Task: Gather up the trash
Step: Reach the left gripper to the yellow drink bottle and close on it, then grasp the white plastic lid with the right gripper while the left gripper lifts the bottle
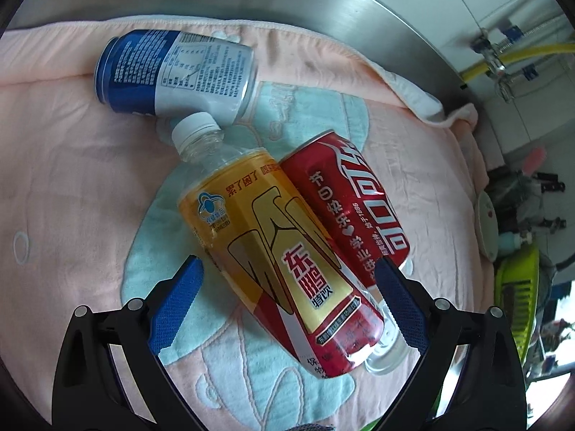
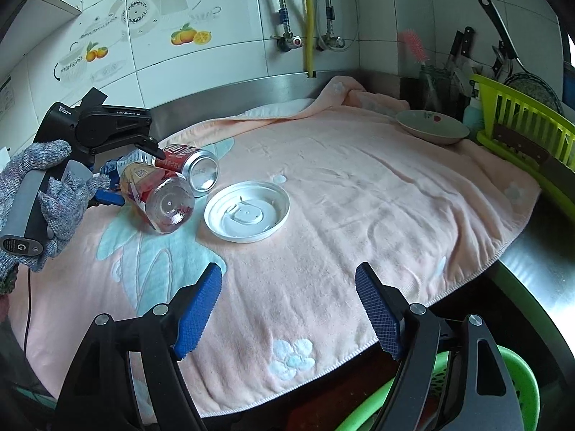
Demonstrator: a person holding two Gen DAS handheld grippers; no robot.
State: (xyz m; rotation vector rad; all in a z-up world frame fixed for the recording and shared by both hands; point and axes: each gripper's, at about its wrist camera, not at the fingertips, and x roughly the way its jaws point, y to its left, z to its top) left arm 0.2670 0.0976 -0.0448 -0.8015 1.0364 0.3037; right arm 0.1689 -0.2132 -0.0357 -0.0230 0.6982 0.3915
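The left claw [image 1: 287,301] gapes wide around the bottle [image 1: 273,251], pads off it. A red can [image 1: 348,201] touches the bottle; beyond, a blue can [image 1: 172,72]. The right claw [image 2: 287,309] stands open, empty, near a white lid [image 2: 247,212] beside the bottle.

The left tongs [image 1: 287,280] straddle the bottle [image 1: 273,251], which lies on the towel [image 1: 72,186] between their fingers, cap end pointing away. A can [image 1: 345,201] lies touching the bottle on its right side, by the right finger. Beyond the cap lies a second can [image 1: 176,72], crosswise. Ahead of the right tongs [image 2: 287,301], the lid [image 2: 248,212] rests on the towel, just right of the bottle and cans. The bowl [image 2: 431,129] sits far ahead to the right, the rack [image 2: 521,122] beside it.
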